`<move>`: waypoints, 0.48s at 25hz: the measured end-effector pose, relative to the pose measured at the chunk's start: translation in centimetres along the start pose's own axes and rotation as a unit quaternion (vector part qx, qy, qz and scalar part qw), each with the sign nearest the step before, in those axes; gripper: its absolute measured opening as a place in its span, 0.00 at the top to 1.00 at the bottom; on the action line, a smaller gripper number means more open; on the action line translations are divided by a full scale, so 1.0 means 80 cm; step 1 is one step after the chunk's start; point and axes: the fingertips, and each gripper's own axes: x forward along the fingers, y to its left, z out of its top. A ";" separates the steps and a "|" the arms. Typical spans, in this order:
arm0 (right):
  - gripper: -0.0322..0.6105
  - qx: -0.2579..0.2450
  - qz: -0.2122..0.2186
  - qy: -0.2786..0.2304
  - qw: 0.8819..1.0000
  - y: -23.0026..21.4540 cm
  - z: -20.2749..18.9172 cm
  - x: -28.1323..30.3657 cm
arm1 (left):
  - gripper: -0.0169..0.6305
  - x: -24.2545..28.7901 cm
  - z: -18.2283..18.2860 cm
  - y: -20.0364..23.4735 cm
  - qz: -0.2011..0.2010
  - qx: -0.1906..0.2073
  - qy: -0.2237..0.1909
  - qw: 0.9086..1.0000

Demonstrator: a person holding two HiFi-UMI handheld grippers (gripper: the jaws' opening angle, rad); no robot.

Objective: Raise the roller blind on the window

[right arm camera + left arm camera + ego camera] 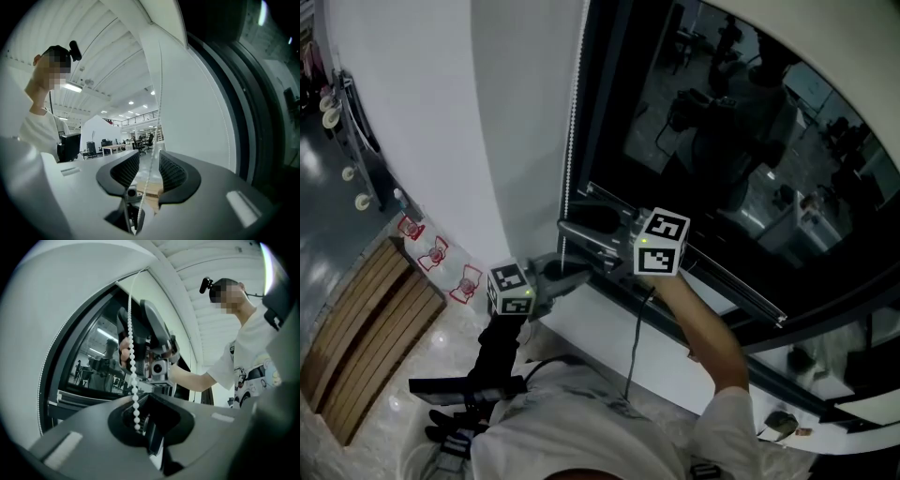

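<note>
The light, limp white beaded pull chain (132,366) seems clenched in the left gripper (140,425) and runs untouched between the parted jaws of the right gripper (149,171), probably best pinched between beads against slipping.

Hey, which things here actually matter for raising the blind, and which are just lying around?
Part of the job:
bead chain
window
left gripper, shut on the bead chain
right gripper, open, with the chain running loose between its jaws

Just lying about:
slatted wooden platform on the floor
red floor marks
desks and office chairs across the room
</note>
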 end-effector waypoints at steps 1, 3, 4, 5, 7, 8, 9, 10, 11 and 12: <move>0.75 -0.007 0.001 -0.006 1.000 -0.001 0.012 0.001 | 0.98 0.000 -0.001 0.000 0.000 -0.001 0.000 1.000; 0.75 -0.022 0.002 -0.019 1.000 -0.003 0.039 0.004 | 0.98 0.000 -0.003 0.001 0.001 -0.002 0.001 1.000; 0.75 -0.029 0.003 -0.027 0.999 -0.004 0.055 0.005 | 0.98 0.000 -0.003 0.001 0.002 -0.002 0.001 1.000; 0.75 -0.036 0.004 -0.036 0.999 -0.004 0.071 0.006 | 0.98 0.000 -0.003 0.001 0.002 -0.002 0.001 1.000; 0.75 -0.051 0.007 -0.053 0.997 -0.002 0.104 0.009 | 0.98 -0.001 -0.003 0.000 0.001 -0.001 0.002 1.000; 0.75 -0.062 0.009 -0.058 0.996 -0.001 0.120 0.010 | 0.98 -0.001 -0.004 0.000 0.001 -0.001 0.002 1.000; 0.75 -0.073 0.011 -0.063 0.995 0.001 0.136 0.012 | 0.98 -0.002 -0.005 0.000 0.001 -0.001 0.002 1.000; 0.75 -0.084 0.013 -0.066 0.994 0.003 0.151 0.013 | 0.98 -0.002 -0.006 0.001 0.001 -0.002 0.002 1.000; 0.74 -0.094 0.016 -0.071 0.993 0.004 0.166 0.015 | 0.98 -0.002 -0.006 0.001 0.001 -0.002 0.002 1.000; 0.74 -0.102 0.018 -0.076 0.992 0.006 0.182 0.016 | 0.98 -0.002 -0.007 0.001 0.001 -0.003 0.002 1.000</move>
